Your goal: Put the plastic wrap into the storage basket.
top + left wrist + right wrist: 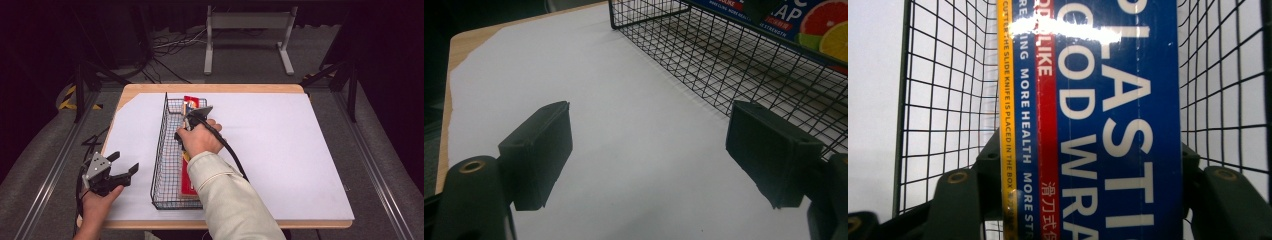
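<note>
Right gripper [192, 117]: I see its jaws closed on both sides of the plastic wrap box [1093, 120] inside the wire basket [161, 150].
Left gripper [649, 155]: my jaws stand wide apart, empty, over white paper [624, 125].

A wire basket [161, 150] stands left of centre on the worktop [280, 145], running front to back. A plastic wrap box [188, 180] lies lengthwise inside it. The right gripper [192, 116] sits over the box's far half, jaws on either side of it. The left gripper [117, 167] rests left of the basket, near the worktop's front edge.
</note>
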The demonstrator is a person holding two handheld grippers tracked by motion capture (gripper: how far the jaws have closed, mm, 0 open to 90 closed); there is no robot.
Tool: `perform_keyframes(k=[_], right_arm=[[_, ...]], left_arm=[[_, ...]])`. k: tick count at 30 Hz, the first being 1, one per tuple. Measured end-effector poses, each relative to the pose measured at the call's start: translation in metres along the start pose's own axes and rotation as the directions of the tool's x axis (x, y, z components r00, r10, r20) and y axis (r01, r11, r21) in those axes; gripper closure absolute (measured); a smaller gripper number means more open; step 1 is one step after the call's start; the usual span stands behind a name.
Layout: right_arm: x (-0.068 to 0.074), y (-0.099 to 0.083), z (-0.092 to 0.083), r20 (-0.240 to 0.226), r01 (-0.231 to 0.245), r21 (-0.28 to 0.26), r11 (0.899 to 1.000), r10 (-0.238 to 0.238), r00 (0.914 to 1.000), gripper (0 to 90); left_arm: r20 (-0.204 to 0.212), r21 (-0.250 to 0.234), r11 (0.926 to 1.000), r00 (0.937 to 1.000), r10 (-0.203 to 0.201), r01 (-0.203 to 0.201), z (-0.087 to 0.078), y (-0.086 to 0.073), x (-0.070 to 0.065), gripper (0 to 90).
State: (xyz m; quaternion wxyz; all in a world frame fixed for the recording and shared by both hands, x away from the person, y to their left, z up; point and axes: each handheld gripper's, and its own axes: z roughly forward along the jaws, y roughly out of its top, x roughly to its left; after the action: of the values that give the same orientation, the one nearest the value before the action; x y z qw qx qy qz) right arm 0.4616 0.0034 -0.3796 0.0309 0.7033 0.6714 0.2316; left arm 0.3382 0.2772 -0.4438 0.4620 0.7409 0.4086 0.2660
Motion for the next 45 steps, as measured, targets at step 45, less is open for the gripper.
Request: perform_keyframes(k=[45], right_arm=[[0.014, -0.013, 0.022, 0.078, 0.003, 0.065, 0.998, -0.008, 0.9969, 33.8]], left_arm=[[0.006, 0.004, 1.0, 1.0, 0.003, -0.004, 0.002, 0.0, -0.001, 19.3]])
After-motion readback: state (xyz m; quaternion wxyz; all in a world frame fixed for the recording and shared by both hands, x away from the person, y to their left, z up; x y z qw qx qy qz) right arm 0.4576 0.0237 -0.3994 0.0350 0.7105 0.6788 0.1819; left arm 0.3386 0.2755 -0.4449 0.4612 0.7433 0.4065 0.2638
